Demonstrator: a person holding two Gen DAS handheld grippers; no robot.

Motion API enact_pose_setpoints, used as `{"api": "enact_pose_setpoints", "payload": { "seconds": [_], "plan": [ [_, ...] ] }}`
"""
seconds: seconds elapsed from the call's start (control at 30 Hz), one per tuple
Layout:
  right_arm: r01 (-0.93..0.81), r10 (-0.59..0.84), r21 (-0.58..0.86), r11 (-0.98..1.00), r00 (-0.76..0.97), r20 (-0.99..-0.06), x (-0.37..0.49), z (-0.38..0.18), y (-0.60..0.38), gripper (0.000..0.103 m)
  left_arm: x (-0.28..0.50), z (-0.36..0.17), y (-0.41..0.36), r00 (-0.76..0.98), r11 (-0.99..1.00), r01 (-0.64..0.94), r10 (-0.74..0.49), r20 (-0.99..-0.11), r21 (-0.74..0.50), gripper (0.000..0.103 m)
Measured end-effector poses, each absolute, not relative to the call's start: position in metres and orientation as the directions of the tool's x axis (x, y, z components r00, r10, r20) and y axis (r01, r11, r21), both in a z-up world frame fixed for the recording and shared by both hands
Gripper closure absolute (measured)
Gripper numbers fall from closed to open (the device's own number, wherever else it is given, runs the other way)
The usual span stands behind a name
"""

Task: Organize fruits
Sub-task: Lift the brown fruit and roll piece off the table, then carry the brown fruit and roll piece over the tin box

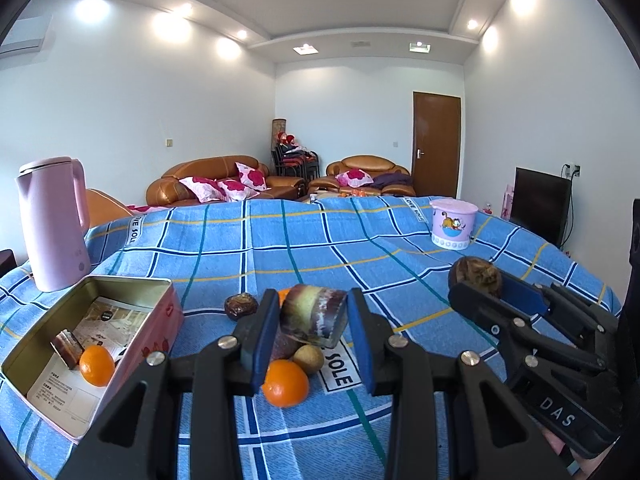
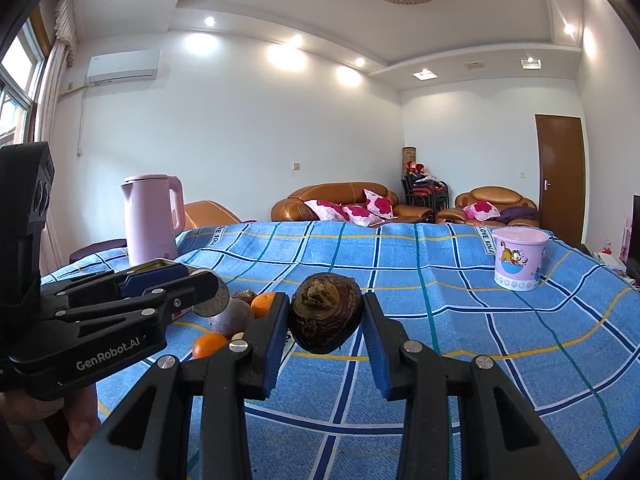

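Metal tin (image 1: 132,322), cloth tablecloth (image 1: 280,248)

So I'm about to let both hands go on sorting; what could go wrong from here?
The left gripper pinches a cut cane piece that sits tilted and could twist out. The right gripper squeezes a round dark fruit that may roll free. The tin lies left, so arms may cross.

hidden: purple fruit (image 1: 285,347) behind left tool's pad | cut off: tin (image 1: 132,354) near corner
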State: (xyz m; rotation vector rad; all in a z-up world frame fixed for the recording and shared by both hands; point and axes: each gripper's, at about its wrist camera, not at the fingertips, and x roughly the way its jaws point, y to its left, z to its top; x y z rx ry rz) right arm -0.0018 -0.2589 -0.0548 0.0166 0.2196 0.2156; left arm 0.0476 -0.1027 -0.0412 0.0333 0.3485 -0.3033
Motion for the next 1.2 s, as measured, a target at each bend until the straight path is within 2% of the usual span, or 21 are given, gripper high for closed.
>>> {"api": "enact_pose_setpoints", "payload": {
  "seconds": [0.5,0.8,1.2],
  "plan": [
    [-0.226,0.237,0.072,0.971,0.939,-0.249,0.001,-0.050,-0.255,0.064,0.046,-0.033,-0.086,0.899,0.960,0.276,-0.272,-0.343,-0.038,0.067],
    [-0.296,0.304,0.069,0.953,0.925,-0.229,-0.002,-0.020,-0.231,0.064,0.040,-0.021,-0.057,0.912,0.970,0.235,-0.240,-0.333,-0.055,0.067],
    [-0.415,0.422,0.081,0.906,0.876,-0.233,0.009,0.023,-0.187,0.064,0.040,-0.008,-0.002,0.933,0.991,0.120,-0.134,-0.333,-0.062,0.067]
  ]
}}
